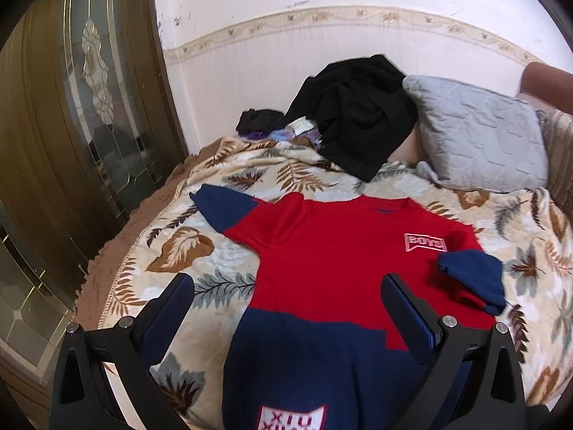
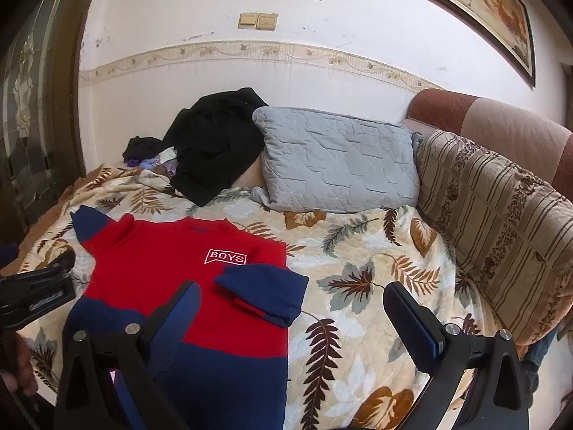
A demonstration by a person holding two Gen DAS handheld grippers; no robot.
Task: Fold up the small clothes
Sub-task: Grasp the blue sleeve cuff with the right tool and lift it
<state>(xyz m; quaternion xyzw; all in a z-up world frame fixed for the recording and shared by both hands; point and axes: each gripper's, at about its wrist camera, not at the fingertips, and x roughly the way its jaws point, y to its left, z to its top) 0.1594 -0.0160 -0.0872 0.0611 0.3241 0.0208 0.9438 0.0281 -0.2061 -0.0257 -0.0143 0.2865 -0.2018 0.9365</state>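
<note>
A small red and navy sweater [image 1: 333,261] with a white "BOYS" patch lies flat on the leaf-print blanket [image 1: 200,251]; it also shows in the right wrist view [image 2: 172,279]. Its right sleeve [image 2: 265,292] is folded in over the body. Its left sleeve [image 1: 222,208] lies stretched out. My left gripper [image 1: 286,308] is open and empty, above the sweater's lower half. My right gripper [image 2: 292,313] is open and empty, over the sweater's right edge. The left gripper also shows at the left edge of the right wrist view [image 2: 39,286].
A heap of black clothes [image 2: 218,147] and a grey quilted pillow [image 2: 340,165] lie at the back by the wall. A striped cushion [image 2: 501,236] lines the right side. A glass-panelled door [image 1: 71,125] stands left of the bed edge.
</note>
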